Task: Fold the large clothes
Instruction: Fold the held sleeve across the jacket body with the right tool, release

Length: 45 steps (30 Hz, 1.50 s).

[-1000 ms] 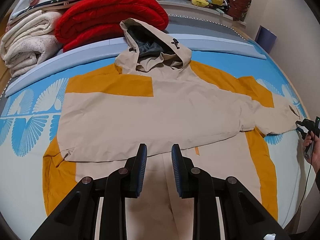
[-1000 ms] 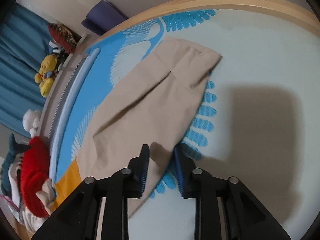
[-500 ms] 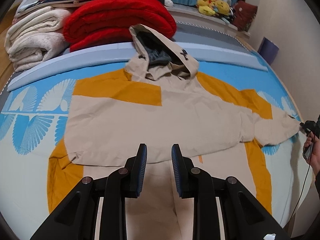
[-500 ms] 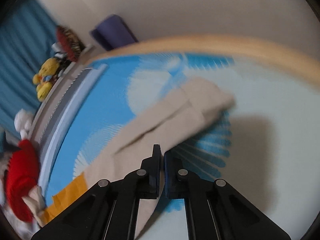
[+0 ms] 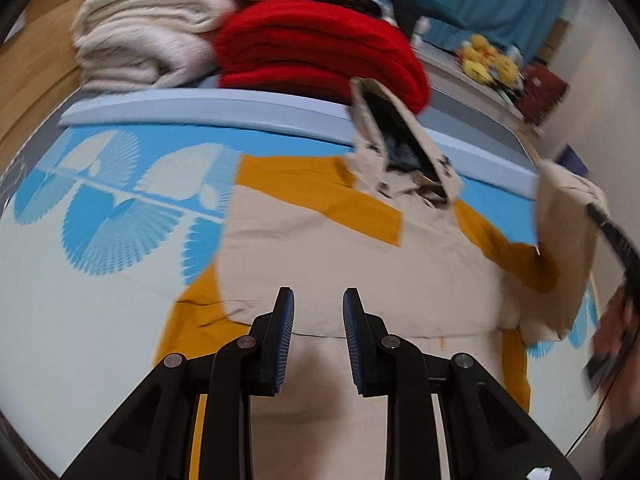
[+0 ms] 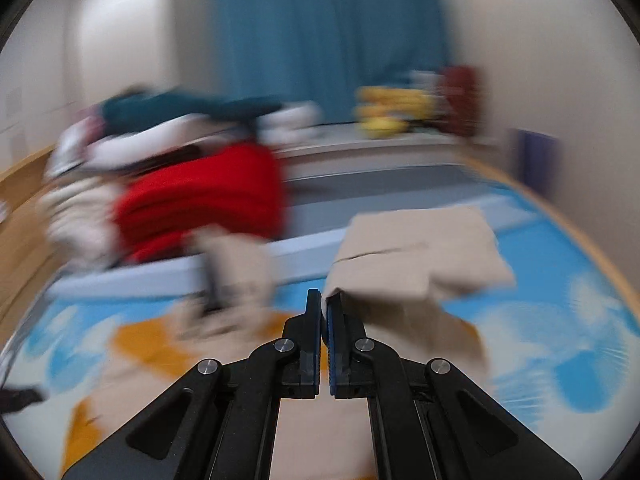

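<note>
A beige and mustard hooded jacket [image 5: 340, 248] lies spread on the blue-patterned bed, its hood [image 5: 400, 148] toward the pillows. My left gripper [image 5: 318, 304] hovers open over the jacket's lower body with nothing between its fingers. My right gripper [image 6: 323, 300] is shut on the edge of the beige sleeve [image 6: 416, 252], which hangs lifted off the bed. The left wrist view shows that raised sleeve [image 5: 564, 240] at the right, with the right gripper [image 5: 612, 236] above it. Both views are blurred.
A folded red blanket [image 5: 320, 52] and cream blankets [image 5: 148, 44] are stacked beyond the hood. Yellow plush toys [image 5: 484, 64] sit on the ledge by a teal curtain. The bed's wooden rim [image 6: 592, 248] and a wall run along the right. A hand [image 5: 616, 320] shows at the right.
The right gripper closed on the sleeve end and lifted it up off the bed toward the jacket's body. The left gripper swung leftward over the jacket, still open.
</note>
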Each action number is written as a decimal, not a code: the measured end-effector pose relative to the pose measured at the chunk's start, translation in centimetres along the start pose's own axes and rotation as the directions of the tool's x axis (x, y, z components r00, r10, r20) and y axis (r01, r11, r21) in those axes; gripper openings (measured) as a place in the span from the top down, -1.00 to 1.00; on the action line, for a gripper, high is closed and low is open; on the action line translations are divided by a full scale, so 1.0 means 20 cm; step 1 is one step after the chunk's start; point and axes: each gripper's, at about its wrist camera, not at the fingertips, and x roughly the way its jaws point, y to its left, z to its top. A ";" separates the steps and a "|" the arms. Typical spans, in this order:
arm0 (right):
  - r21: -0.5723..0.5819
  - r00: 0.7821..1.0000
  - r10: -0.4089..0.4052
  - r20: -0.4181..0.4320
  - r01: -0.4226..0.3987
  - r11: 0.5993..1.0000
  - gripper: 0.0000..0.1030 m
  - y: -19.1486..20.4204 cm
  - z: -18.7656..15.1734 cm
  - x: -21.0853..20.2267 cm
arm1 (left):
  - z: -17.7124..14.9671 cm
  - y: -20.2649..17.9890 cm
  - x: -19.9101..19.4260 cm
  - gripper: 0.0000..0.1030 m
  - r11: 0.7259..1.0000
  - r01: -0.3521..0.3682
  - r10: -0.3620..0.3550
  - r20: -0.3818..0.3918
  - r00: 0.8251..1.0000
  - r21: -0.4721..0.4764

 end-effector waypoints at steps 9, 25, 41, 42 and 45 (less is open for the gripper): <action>-0.146 0.890 0.253 -0.380 -0.328 0.933 0.83 1.06 -0.52 0.31 | 0.07 0.35 0.02 0.57 0.987 0.033 -0.045 -0.073 0.996 -0.159; -0.161 1.000 -0.006 0.027 0.010 0.987 0.46 0.59 0.02 -1.06 | 0.08 0.39 -0.03 0.57 0.984 0.053 -0.065 -0.067 0.996 -0.167; -0.076 0.948 0.047 0.313 -0.025 0.997 0.30 0.64 0.50 -2.31 | 0.05 0.48 -0.09 0.57 0.987 0.017 -0.026 -0.059 0.998 -0.157; -0.120 0.942 0.044 0.332 -0.004 0.993 0.24 0.66 0.53 -2.38 | 0.05 0.49 -0.09 0.57 0.988 0.022 -0.031 -0.060 0.998 -0.155; -0.196 0.930 0.000 0.368 0.077 0.978 0.23 0.66 0.57 -2.54 | 0.07 0.47 -0.10 0.57 0.990 0.034 -0.042 -0.053 0.998 -0.139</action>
